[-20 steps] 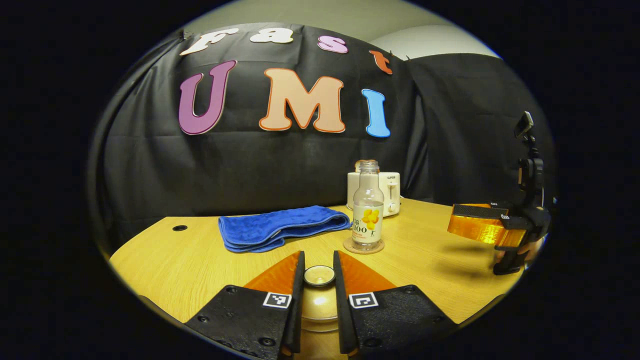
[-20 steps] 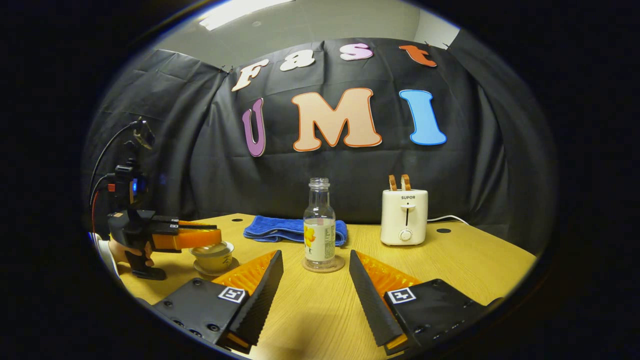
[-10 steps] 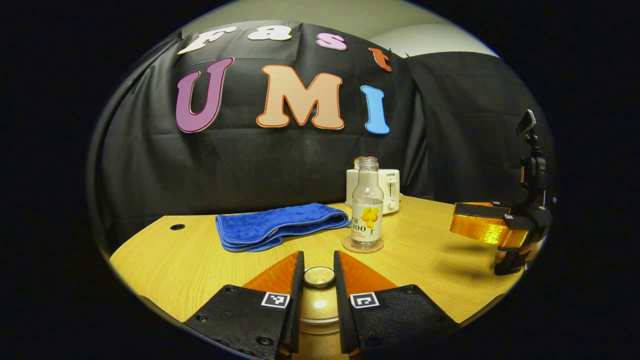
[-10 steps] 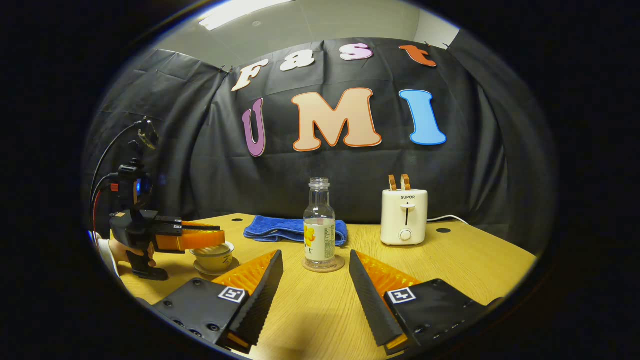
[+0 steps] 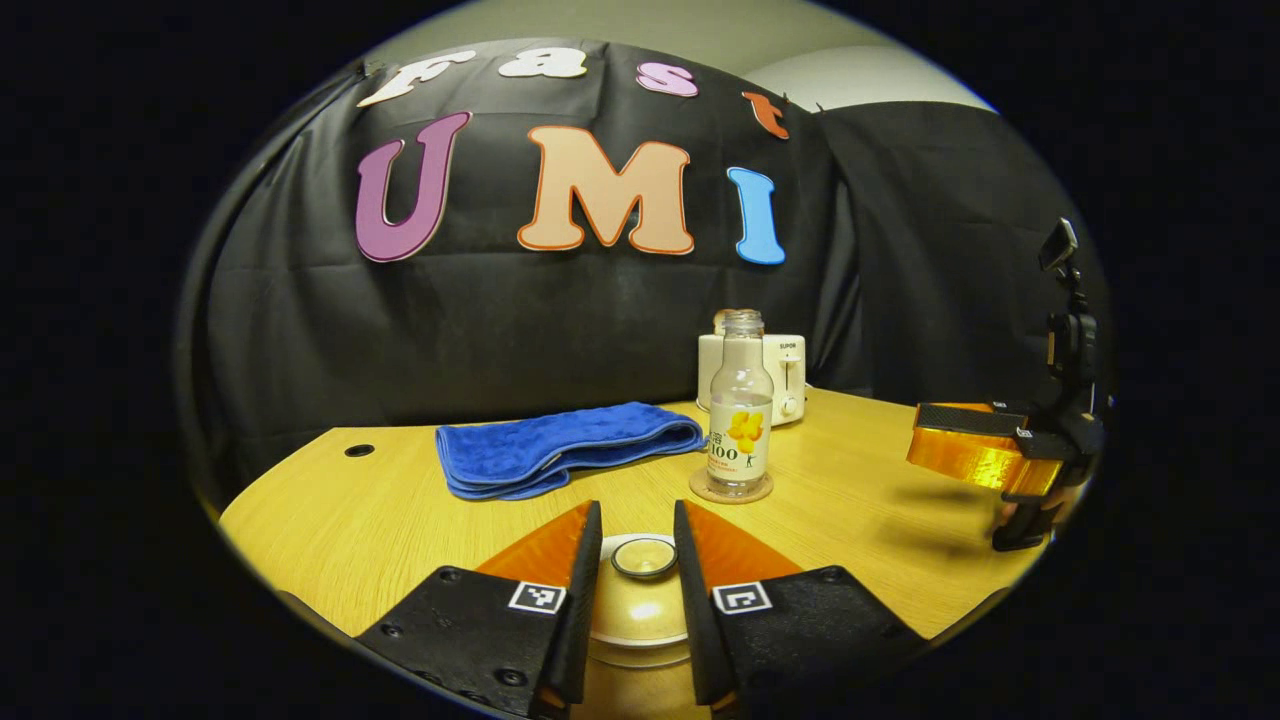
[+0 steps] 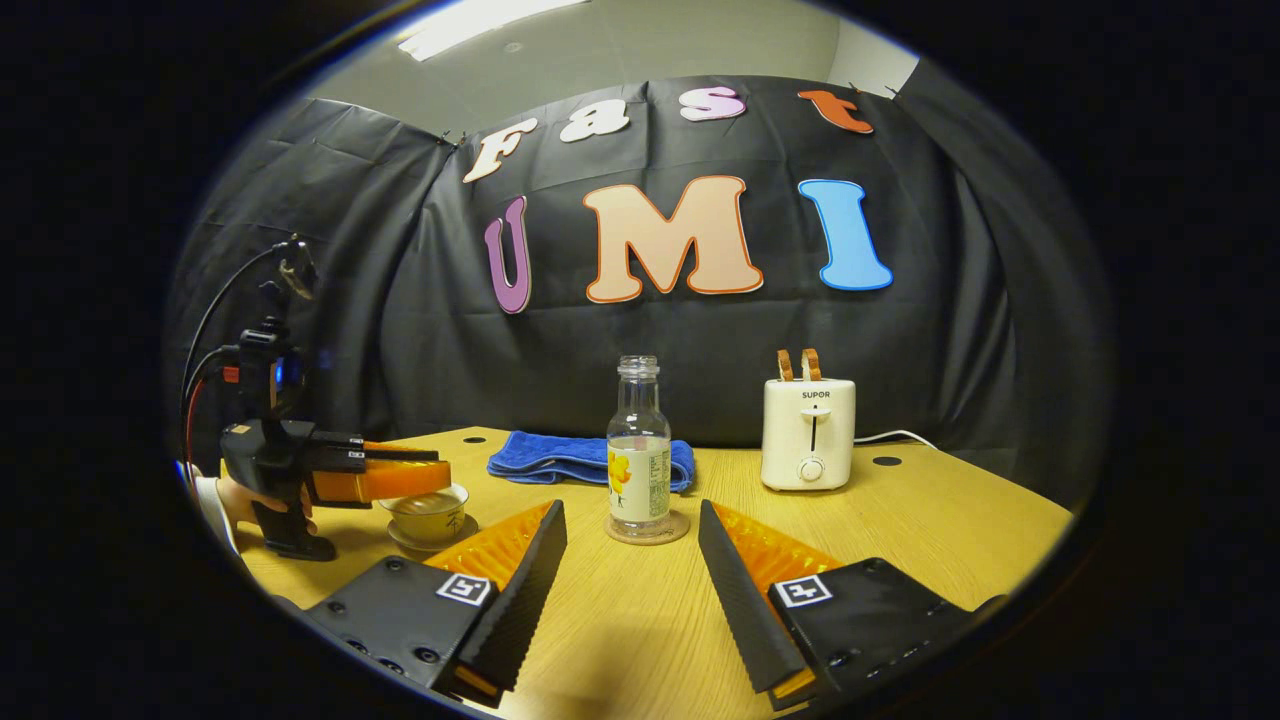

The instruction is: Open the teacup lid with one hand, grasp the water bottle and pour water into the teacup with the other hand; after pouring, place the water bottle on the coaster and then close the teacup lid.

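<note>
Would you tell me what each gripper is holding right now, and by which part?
The left gripper is closed on the teacup lid at its knob. The right gripper is open and holds nothing.

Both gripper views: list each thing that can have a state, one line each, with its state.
water bottle: upright, uncapped, on the coaster
teacup lid: knob between the left gripper fingers; lifted or not, unclear
left gripper: close around the knob, contact unclear
right gripper: open, empty
blue towel: folded
toaster: bread sticking up
</note>
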`<state>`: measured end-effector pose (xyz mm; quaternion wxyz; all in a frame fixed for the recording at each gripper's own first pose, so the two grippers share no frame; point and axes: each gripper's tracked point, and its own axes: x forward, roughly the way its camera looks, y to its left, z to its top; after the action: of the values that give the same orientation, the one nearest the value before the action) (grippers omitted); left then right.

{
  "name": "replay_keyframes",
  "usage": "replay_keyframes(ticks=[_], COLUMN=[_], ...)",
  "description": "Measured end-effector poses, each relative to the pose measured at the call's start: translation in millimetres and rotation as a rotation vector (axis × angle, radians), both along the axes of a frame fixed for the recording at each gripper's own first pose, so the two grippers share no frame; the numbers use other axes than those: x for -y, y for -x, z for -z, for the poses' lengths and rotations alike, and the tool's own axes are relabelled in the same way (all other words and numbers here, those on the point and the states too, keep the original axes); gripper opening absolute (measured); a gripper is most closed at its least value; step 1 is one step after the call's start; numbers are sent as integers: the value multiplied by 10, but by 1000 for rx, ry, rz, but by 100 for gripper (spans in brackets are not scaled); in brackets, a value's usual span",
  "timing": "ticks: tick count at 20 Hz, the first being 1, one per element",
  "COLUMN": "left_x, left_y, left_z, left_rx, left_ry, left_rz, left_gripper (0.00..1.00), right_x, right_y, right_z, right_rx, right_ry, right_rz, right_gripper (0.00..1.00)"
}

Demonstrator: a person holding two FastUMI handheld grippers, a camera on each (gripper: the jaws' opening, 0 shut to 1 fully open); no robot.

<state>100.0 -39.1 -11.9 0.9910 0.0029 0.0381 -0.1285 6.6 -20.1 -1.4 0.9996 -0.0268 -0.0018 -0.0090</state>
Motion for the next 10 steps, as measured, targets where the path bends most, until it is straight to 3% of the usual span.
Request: replay_keyframes(ticks=[3,6,8,9,10], left_x=[-37,-44,-58,-81,-118], left_y=[18,43,64,78,99], left_z=[-32,-32,-24,-28,-43], left_rx=[22,25,19,22,31], left_ry=[16,10,5,7,10], left_rz=[-18,-26,-37,-50,-68], left_gripper=[54,67,82,86,88], right_x=[13,15,17,25,39], right_y=[5,3,2,1,0], right_z=[-5,-2,-3,-11,-4], right_rx=[0,0,-2,-1,0], right_ry=[0,0,0,0,0], right_rz=[4,9,10,15,21], right_gripper=[91,87,86,91,86])
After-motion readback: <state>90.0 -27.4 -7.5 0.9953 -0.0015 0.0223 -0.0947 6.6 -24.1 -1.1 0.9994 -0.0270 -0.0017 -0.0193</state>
